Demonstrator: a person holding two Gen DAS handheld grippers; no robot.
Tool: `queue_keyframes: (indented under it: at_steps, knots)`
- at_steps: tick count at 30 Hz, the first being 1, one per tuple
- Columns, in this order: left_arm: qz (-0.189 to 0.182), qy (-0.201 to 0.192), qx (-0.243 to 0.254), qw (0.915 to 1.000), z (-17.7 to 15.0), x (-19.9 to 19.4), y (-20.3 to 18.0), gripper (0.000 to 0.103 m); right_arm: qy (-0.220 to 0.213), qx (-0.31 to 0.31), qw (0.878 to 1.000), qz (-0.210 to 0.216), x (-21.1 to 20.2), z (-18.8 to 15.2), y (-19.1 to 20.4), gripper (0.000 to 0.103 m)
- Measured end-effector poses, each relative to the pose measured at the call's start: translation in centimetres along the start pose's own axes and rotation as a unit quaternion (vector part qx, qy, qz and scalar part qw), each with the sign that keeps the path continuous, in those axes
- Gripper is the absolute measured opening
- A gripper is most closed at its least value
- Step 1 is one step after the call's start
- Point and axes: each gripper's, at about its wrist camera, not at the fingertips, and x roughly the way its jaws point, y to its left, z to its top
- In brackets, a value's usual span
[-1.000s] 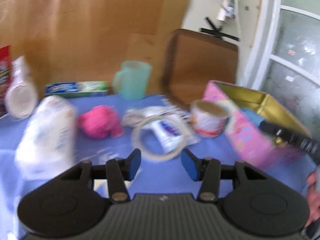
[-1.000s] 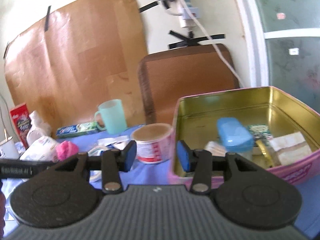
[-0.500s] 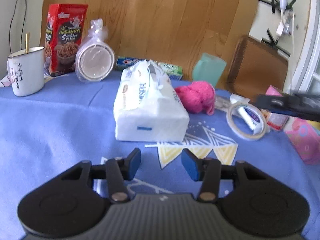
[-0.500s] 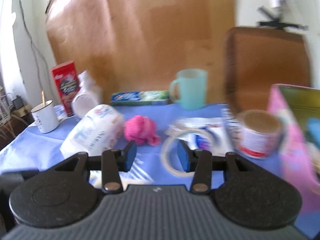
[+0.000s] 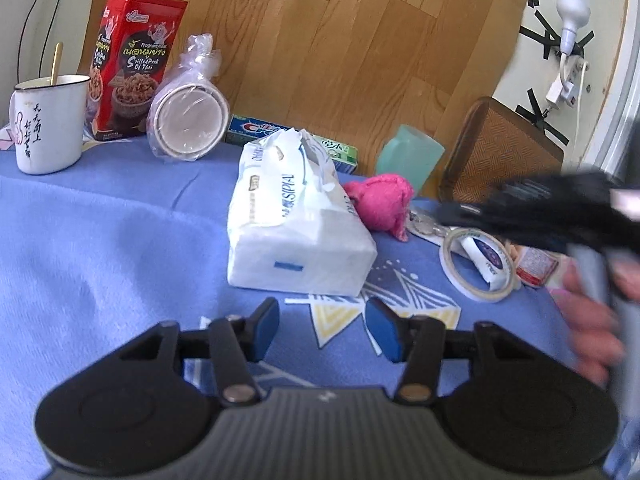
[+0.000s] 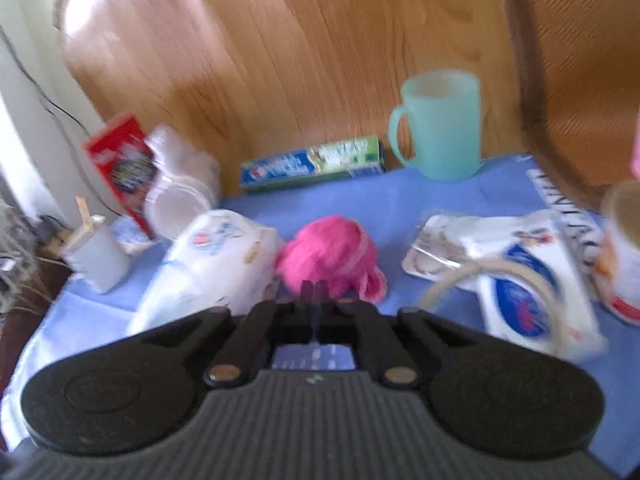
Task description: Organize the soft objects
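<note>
Little looks done: the tissue pack point(image 5: 296, 220) lies mid-cloth and the pink yarn ball point(image 5: 382, 202) just right of it, both unsorted. The left gripper point(image 5: 322, 330) gapes empty near the pack; the right gripper point(image 6: 316, 290) is pinched closed, holding nothing

Ahead of my tool, a wood-grain board point(image 5: 320, 40) is leaning against the pale wall point(image 5: 592, 8); daylight is falling across it.

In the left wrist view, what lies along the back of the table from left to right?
White enamel mug with a spoon → red snack box → plastic-wrapped stack of cups → toothpaste box → pale green plastic cup.
</note>
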Motion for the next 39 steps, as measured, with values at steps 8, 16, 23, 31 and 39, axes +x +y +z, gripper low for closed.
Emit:
queue_keyframes:
  at_steps: [8, 16, 23, 31, 39]
  knots:
    - [0.012, 0.003, 0.012, 0.9998, 0.0, 0.1, -0.5, 0.053, -0.017, -0.078, 0.996, -0.041, -5.0, -2.9, 0.9, 0.014]
    - [0.016, 0.006, 0.013, 0.9998, 0.0, 0.3, -0.5, 0.053, -0.013, 0.052, 0.998, -0.017, 4.5, 3.0, -1.1, 0.060]
    - [0.017, 0.008, 0.021, 0.9996, 0.0, 0.3, -0.7, 0.053, 0.028, 0.077, 0.996, -0.023, 9.1, 3.6, -1.5, 0.046]
    - [0.027, 0.010, 0.029, 0.9992, 0.0, 0.4, -1.1, 0.053, -0.007, -0.056, 0.998, 0.015, -4.6, -3.4, 0.0, 0.047]
    - [0.011, 0.022, 0.046, 0.9986, -0.4, -1.2, -5.2, 0.051, -0.003, -0.050, 0.999, 0.016, -10.6, -10.9, -1.1, 0.052]
